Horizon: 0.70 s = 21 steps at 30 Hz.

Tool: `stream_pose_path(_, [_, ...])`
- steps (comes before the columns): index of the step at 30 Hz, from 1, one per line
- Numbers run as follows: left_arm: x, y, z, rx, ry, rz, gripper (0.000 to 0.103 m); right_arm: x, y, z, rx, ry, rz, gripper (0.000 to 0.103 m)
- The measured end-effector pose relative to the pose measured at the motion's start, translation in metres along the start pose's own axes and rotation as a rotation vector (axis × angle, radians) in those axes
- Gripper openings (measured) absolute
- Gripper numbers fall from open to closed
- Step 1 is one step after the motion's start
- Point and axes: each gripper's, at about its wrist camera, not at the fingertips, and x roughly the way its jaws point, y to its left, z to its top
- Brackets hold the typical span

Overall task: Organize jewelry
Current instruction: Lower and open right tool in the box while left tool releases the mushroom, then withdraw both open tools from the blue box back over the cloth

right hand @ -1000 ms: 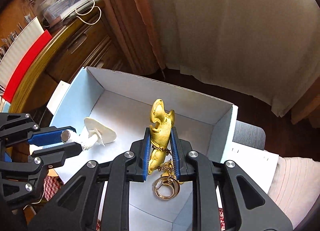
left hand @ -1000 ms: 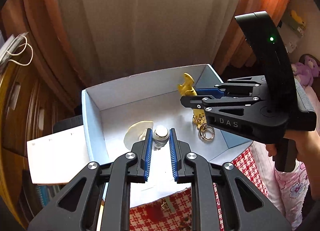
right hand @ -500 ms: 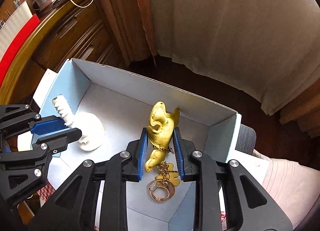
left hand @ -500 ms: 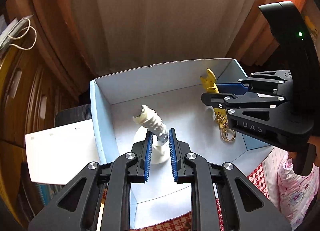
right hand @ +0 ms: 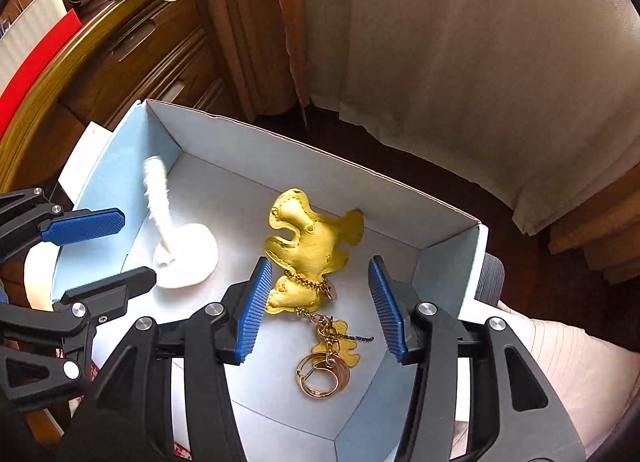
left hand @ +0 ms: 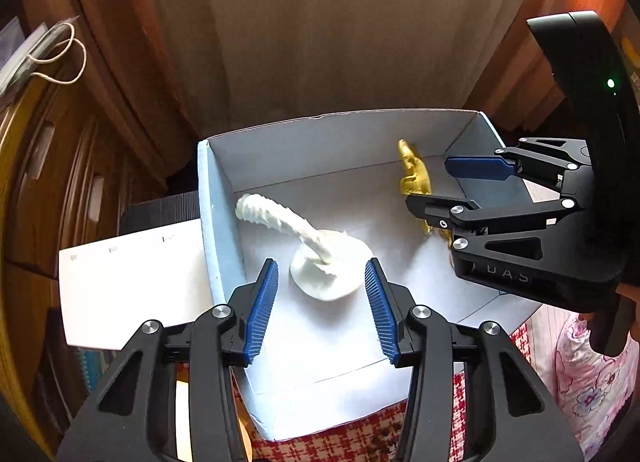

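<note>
The left gripper (left hand: 320, 302) had its jaws spread wide, holding nothing. The right gripper (right hand: 320, 302) was spread wide too. The gold keychain (right hand: 312, 250) lay flat on the floor of the blue box (right hand: 448, 262). The white ring holder (left hand: 316, 250) looked blurry, maybe tipping, near the box's left wall.

The right tongs (left hand: 448, 189) carry faint raised letters reading "DAS" on their black body.
</note>
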Motion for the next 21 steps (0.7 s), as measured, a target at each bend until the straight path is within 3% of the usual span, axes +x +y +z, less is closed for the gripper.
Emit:
stream_pose_path(3, [-0.005, -0.002, -0.002, -0.010, -0.003, -0.015, 0.058, -0.004, -0.001, -0.003, 0.008, -0.012, 0.009, 0.052])
stream_pose_path(13, [-0.025, -0.002, -0.011, -0.017, -0.031, -0.012, 0.058, -0.032, -0.009, -0.006, 0.041, -0.082, 0.065, 0.059])
stream_pose_path(17, [-0.040, -0.005, -0.020, 0.002, -0.058, -0.017, 0.060, -0.052, -0.001, -0.014, 0.008, -0.145, 0.047, 0.071])
stream_pose_path(19, [-0.050, -0.009, -0.025, 0.011, -0.078, -0.004, 0.067, -0.064, -0.002, -0.019, 0.035, -0.176, 0.076, 0.074])
stream_pose_path(21, [-0.058, -0.007, -0.031, 0.021, -0.100, -0.003, 0.068, -0.076, -0.002, -0.026, 0.056, -0.199, 0.113, 0.074])
